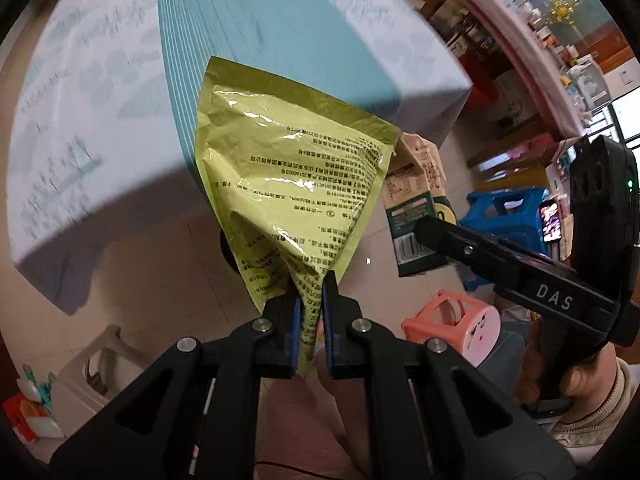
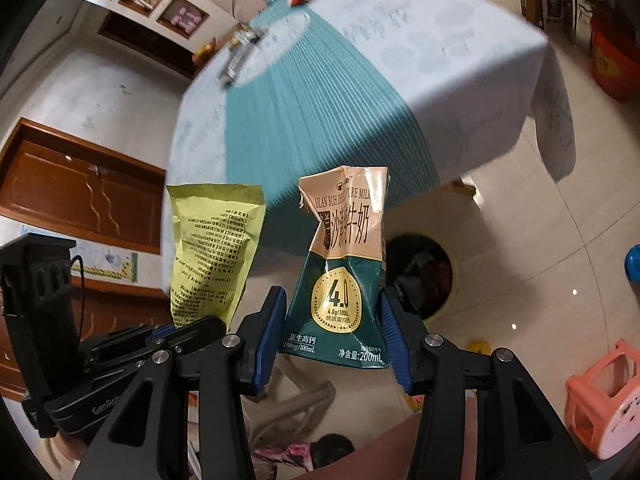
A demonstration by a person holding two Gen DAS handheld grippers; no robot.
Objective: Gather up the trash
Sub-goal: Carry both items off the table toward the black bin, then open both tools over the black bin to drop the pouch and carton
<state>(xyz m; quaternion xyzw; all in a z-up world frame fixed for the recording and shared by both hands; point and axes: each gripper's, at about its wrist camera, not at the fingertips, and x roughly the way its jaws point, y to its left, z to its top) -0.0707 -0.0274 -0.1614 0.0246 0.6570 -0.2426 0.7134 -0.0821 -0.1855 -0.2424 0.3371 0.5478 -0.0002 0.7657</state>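
Observation:
My left gripper is shut on a crumpled yellow-green foil pouch and holds it in the air in front of the table. The pouch also shows in the right wrist view, with the left gripper below it. My right gripper is shut on a crushed green and tan milk carton, held above the floor. The carton and the right gripper show at the right of the left wrist view. A dark round trash bin stands on the floor behind the carton.
A table with a white and teal striped cloth lies ahead, with small items at its far end. A pink stool, a blue stool and a beige stool stand on the tiled floor. Shelves line the right wall.

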